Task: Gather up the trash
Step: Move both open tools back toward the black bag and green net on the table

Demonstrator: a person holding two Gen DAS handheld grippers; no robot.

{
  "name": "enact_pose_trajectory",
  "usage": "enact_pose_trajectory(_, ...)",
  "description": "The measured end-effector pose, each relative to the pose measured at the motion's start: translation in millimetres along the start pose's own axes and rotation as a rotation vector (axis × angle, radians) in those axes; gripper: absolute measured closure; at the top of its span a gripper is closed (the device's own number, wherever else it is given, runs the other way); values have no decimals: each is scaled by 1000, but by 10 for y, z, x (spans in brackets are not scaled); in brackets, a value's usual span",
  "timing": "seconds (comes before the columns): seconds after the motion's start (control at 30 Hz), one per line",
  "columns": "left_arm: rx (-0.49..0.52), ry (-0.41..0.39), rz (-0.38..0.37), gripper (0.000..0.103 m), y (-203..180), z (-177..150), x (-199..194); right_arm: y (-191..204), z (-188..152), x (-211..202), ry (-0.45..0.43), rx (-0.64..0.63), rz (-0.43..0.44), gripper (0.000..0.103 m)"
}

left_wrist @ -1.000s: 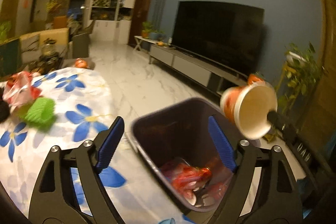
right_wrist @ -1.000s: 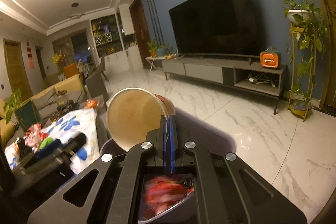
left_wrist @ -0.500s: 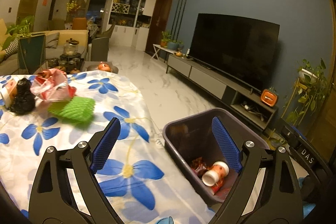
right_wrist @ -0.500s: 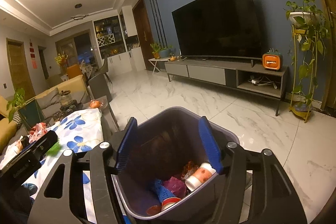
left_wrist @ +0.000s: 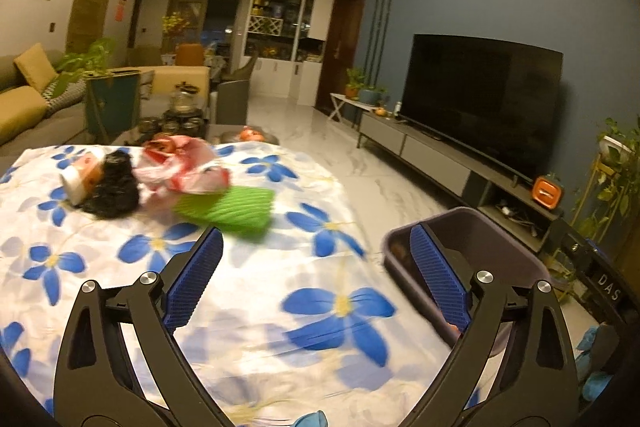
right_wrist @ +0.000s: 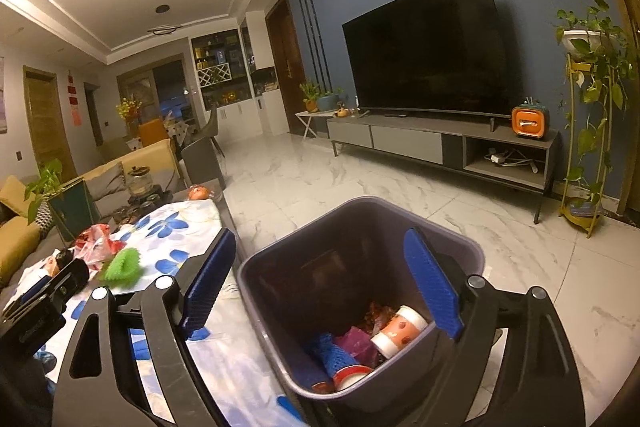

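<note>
The left tongs (left_wrist: 316, 279) are held wide apart with nothing between the blue pads (left_wrist: 194, 281), above a bench (left_wrist: 120, 267) covered by a white cloth printed with blue flowers. At about 11 o'clock from these tongs, a green ribbed foam sleeve (left_wrist: 228, 207) is seen lying on the cloth, somewhat blurred. Just beyond it, at 11 o'clock again, a crumpled red-and-white plastic bag (left_wrist: 182, 167) is found, and touching that on its 9 o'clock side a black frizzy clump (left_wrist: 110, 189) with a small white-rimmed cup (left_wrist: 74, 183) against it. At 3 o'clock of the left tongs, the dark trash bin (left_wrist: 492, 239) is seen beside the bench edge, partly hidden behind the right-hand pad.

The right tongs (right_wrist: 320, 283) are likewise spread open and empty, held above the trash bin (right_wrist: 280, 263). Inside the bin, at 5 o'clock of the tongs, a white and orange cup (right_wrist: 400, 331) is seen lying on its side, with a purple wrapper (right_wrist: 354, 339) next to it, a blue mesh sleeve (right_wrist: 330, 351) at 6 o'clock, and a red-rimmed lid or cup (right_wrist: 350, 375) near the closest wall. At 9 o'clock of the right tongs, the other tool's dark body (right_wrist: 36, 307) is seen over the bench (right_wrist: 168, 239).

A television (right_wrist: 424, 47) on a low cabinet (right_wrist: 440, 143) is visible at 1 o'clock, across a marble floor (right_wrist: 360, 187).
</note>
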State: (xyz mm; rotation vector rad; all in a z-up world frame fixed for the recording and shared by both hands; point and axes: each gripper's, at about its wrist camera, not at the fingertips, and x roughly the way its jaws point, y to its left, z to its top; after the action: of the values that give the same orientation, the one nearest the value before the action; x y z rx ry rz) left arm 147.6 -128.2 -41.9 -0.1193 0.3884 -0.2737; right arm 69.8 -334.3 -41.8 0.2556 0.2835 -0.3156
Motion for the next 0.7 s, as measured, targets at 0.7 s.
enact_pose_trajectory(0.7, -89, -9, 273, 9, 1479, 6, -293, 1192, -216, 184, 61, -110, 199, 18)
